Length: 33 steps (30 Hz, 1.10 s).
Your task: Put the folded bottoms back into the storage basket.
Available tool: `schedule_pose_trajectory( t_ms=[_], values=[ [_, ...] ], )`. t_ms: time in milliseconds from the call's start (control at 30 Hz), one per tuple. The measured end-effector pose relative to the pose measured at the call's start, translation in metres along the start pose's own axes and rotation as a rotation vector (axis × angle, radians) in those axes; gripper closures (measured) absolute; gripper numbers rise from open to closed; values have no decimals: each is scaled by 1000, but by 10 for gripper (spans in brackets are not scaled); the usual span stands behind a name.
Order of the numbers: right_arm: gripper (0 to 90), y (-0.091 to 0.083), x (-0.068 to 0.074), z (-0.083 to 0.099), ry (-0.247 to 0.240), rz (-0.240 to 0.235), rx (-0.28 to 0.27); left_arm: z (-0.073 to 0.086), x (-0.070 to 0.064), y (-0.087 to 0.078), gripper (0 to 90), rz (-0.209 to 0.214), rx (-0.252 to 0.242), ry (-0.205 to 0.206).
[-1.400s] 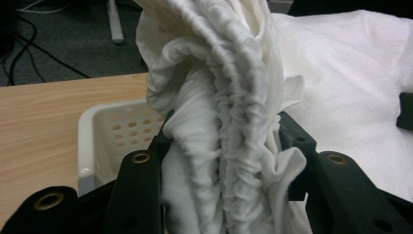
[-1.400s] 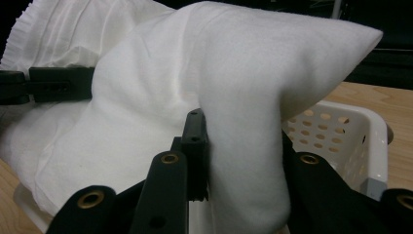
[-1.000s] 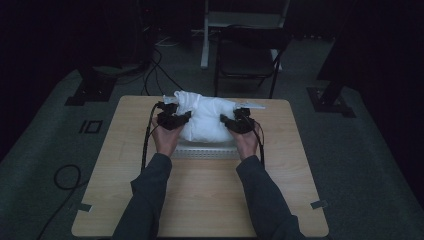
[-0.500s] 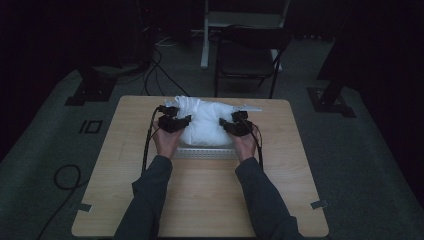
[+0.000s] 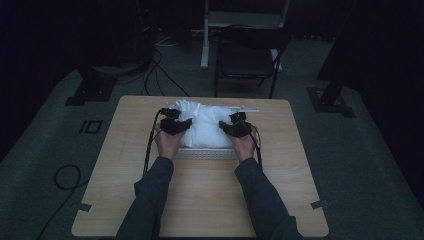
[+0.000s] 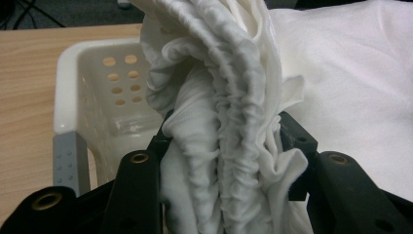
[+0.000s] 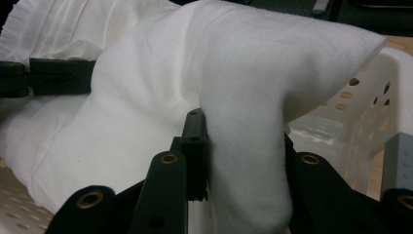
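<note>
The left hand-held gripper [image 6: 221, 161] is clamped on a bunched fold of the white cloth [image 5: 207, 125]; the right hand-held gripper [image 7: 243, 161] pinches its other side. The cloth is heaped in a white perforated basket [image 6: 92, 97] on the table [image 5: 205, 195].

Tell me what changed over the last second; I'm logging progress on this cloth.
Little changed. Both grippers, left gripper and right gripper, stay clamped on the white cloth over the basket, perhaps drawn slightly inward. Basket and table stayed put.
</note>
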State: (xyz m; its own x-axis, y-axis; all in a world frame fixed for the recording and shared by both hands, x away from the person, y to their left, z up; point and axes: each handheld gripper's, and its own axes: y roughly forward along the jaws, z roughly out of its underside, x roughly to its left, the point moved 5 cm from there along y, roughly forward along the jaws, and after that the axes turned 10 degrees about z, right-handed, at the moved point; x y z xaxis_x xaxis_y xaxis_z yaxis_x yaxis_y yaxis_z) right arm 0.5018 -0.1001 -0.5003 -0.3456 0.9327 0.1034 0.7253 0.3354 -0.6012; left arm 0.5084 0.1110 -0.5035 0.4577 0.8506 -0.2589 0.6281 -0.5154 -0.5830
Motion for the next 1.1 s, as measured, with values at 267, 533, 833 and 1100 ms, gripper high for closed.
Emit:
schedule_pose_trajectory(
  t_ms=[267,533,833,1100],
  values=[
    [688,3,1,7,-42,17,38,5,-2,4,525,-40,69,8],
    [504,5,1,17,-100,97,145,15,-6,3,408,-76,194,18],
    [314,-20,-8,8,-150,174,57,23,5,-21,376,-122,130,5],
    [344,-52,-40,2,-97,205,-36,22,24,-64,397,-137,-6,-22]
  ],
)
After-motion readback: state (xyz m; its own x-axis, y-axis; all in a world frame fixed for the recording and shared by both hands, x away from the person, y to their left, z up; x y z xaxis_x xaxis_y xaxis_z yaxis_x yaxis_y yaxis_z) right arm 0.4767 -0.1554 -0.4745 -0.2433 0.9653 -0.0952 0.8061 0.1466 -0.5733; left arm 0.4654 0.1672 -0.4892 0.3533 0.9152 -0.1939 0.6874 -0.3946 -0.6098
